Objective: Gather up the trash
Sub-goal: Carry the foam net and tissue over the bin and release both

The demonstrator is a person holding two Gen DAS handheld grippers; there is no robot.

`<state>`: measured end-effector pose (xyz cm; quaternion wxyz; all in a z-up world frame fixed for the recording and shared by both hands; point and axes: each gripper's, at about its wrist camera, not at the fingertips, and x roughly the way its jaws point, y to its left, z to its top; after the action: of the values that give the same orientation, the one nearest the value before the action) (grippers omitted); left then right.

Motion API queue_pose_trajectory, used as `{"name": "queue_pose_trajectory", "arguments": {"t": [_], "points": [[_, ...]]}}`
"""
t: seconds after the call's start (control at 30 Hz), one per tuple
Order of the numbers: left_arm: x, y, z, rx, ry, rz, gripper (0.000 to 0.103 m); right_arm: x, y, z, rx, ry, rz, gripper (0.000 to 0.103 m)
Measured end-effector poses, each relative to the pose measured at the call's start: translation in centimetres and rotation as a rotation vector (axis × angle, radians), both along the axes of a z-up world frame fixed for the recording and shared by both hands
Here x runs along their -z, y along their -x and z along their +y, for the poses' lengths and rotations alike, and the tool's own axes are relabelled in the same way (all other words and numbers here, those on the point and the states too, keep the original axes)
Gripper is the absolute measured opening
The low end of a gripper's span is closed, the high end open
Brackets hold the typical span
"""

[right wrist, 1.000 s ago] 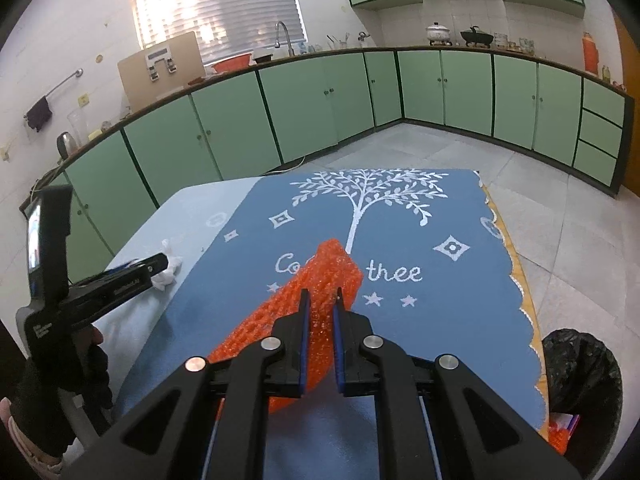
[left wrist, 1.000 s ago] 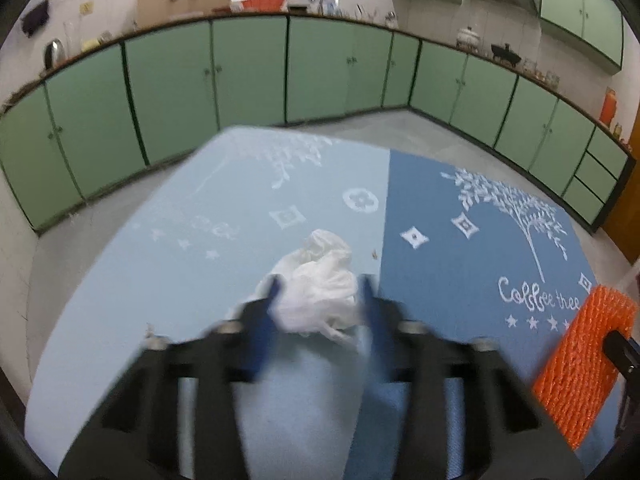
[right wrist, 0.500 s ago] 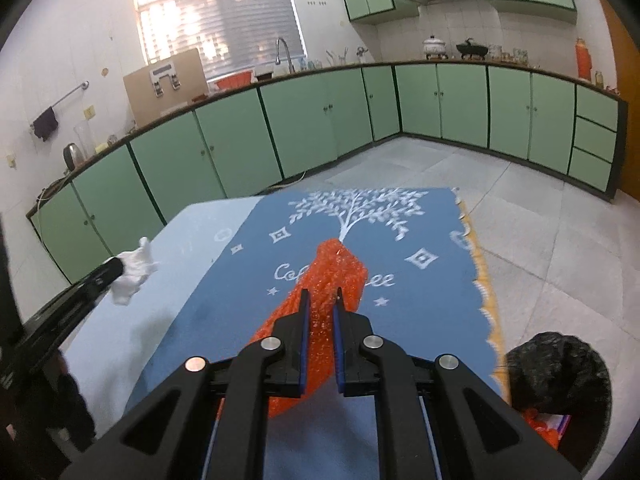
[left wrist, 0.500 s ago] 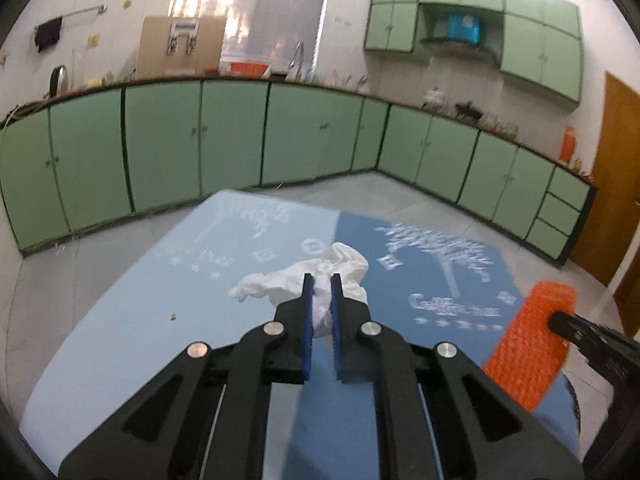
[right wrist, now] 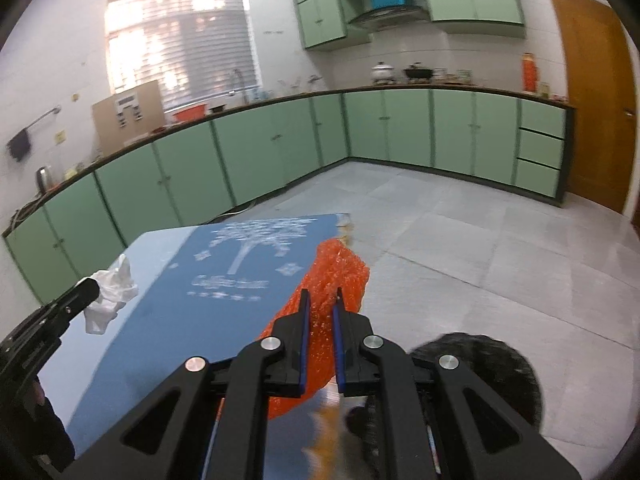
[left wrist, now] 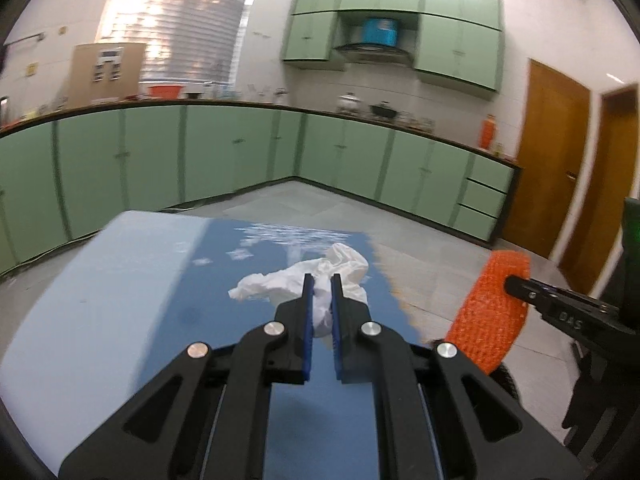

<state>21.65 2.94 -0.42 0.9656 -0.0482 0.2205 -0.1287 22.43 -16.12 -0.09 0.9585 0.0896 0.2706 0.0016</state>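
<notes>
My left gripper (left wrist: pixel 320 284) is shut on a crumpled white tissue (left wrist: pixel 344 268) and holds it in the air above the blue tablecloth (left wrist: pixel 224 280). My right gripper (right wrist: pixel 321 300) is shut on an orange bubble-wrap sheet (right wrist: pixel 340 272), held past the table's right edge, above a black trash bag (right wrist: pixel 496 364) on the floor. In the left wrist view the orange sheet (left wrist: pixel 488 312) and the right gripper's finger (left wrist: pixel 536 292) show at the right. In the right wrist view the tissue (right wrist: pixel 112 292) and the left gripper (right wrist: pixel 68 304) show at the left.
The table wears a light-blue and dark-blue cloth (right wrist: pixel 168 292) with a white tree print. Green cabinets (right wrist: pixel 280 144) line the walls. A grey tiled floor (right wrist: pixel 480 232) lies to the right. A wooden door (right wrist: pixel 592 92) stands at the far right.
The left gripper closed on the tissue and lifted it rightward. The right gripper carried the orange sheet right, off the table edge and over the trash bag.
</notes>
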Motion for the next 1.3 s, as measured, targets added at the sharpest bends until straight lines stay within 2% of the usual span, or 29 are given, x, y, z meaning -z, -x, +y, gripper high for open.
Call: {"name": "queue_pose_trajectory", "arguments": {"t": [0.3,0.47,0.6,0.73,0.77,0.87,0.9,0.93,1.0,1.1,1.2,1.3], "points": [[2.4,0.2,-13.0,0.235,0.013,0.048,0.007,2.2,3.5,-9.2,0.146,0.024,0.047,0.010],[5.4,-0.5,-18.5,0.318,-0.013,0.096,0.007,4.5,4.4,-13.7,0.221,0.040,0.086,0.010],[8.3,-1.8,-22.0,0.348,-0.045,0.131,0.007,7.0,3.8,-16.3,0.247,0.034,0.125,0.010],[10.4,-3.4,-23.8,0.370,-0.066,0.167,0.008,9.1,3.4,-17.6,0.254,0.027,0.155,0.010],[10.9,-3.7,-24.2,0.372,-0.073,0.178,0.011,9.6,3.1,-18.0,0.252,0.022,0.161,0.011],[11.7,-4.2,-25.1,0.373,-0.084,0.195,0.015,10.6,2.9,-18.9,0.246,-0.005,0.180,0.020],[11.8,-4.3,-25.1,0.372,-0.083,0.196,0.019,10.9,2.9,-19.1,0.245,-0.015,0.179,0.022],[11.7,-4.3,-25.2,0.370,-0.083,0.196,0.031,10.8,2.6,-19.0,0.245,-0.022,0.180,0.023],[11.6,-4.1,-25.6,0.363,-0.084,0.186,0.039,11.0,2.5,-19.2,0.250,-0.034,0.181,0.025],[11.4,-4.0,-25.6,0.359,-0.086,0.181,0.040,11.1,2.6,-19.4,0.251,-0.042,0.178,0.029],[11.0,-3.9,-25.1,0.349,-0.078,0.177,0.040,10.9,2.9,-19.4,0.251,-0.037,0.172,0.043],[10.1,-3.8,-24.6,0.336,-0.070,0.162,0.040,10.6,3.0,-19.3,0.251,-0.033,0.168,0.044]]}}
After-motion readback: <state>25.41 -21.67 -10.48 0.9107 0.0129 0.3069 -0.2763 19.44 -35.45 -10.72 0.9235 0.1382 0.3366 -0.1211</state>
